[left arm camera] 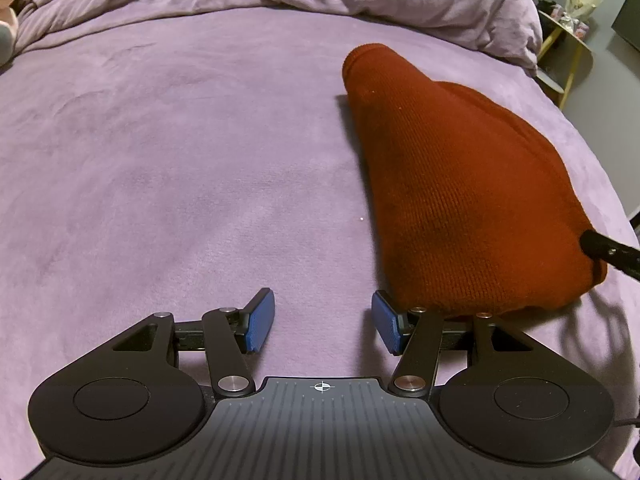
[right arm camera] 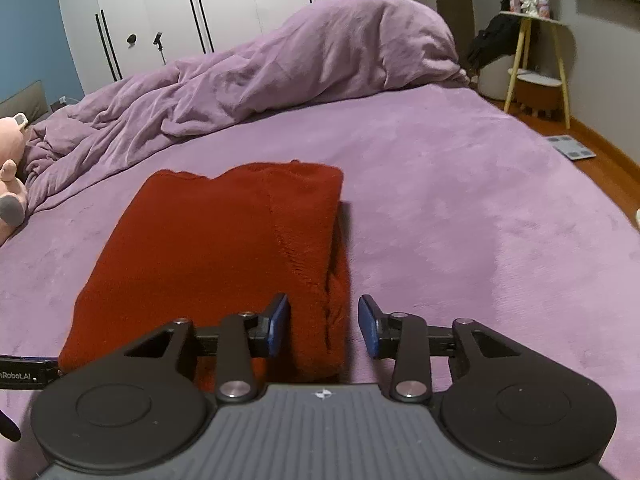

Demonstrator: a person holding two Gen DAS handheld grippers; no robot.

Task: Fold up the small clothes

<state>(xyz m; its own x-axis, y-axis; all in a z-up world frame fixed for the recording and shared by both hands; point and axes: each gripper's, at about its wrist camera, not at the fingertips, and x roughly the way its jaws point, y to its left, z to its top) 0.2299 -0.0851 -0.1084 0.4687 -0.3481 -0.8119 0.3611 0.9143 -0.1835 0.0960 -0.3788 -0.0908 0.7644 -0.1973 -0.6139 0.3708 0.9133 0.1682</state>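
A dark red knit garment (left arm camera: pixel 452 184) lies folded in a thick stack on the purple bed sheet (left arm camera: pixel 180 160). In the left wrist view it is to the right, and my left gripper (left arm camera: pixel 323 322) is open and empty just left of its near corner, over bare sheet. In the right wrist view the garment (right arm camera: pixel 208 256) lies ahead and left. My right gripper (right arm camera: pixel 323 326) is open, its jaws standing either side of the garment's near right edge without closing on it. Part of the right gripper (left arm camera: pixel 612 254) shows at the garment's right end.
A bunched purple duvet (right arm camera: pixel 248 76) lies along the far side of the bed. A pink plush toy (right arm camera: pixel 12 176) sits at the far left. A small yellow-legged side table (right arm camera: pixel 536 56) and a floor scale (right arm camera: pixel 572 148) stand beyond the bed's right edge. White wardrobes (right arm camera: pixel 200 12) stand behind.
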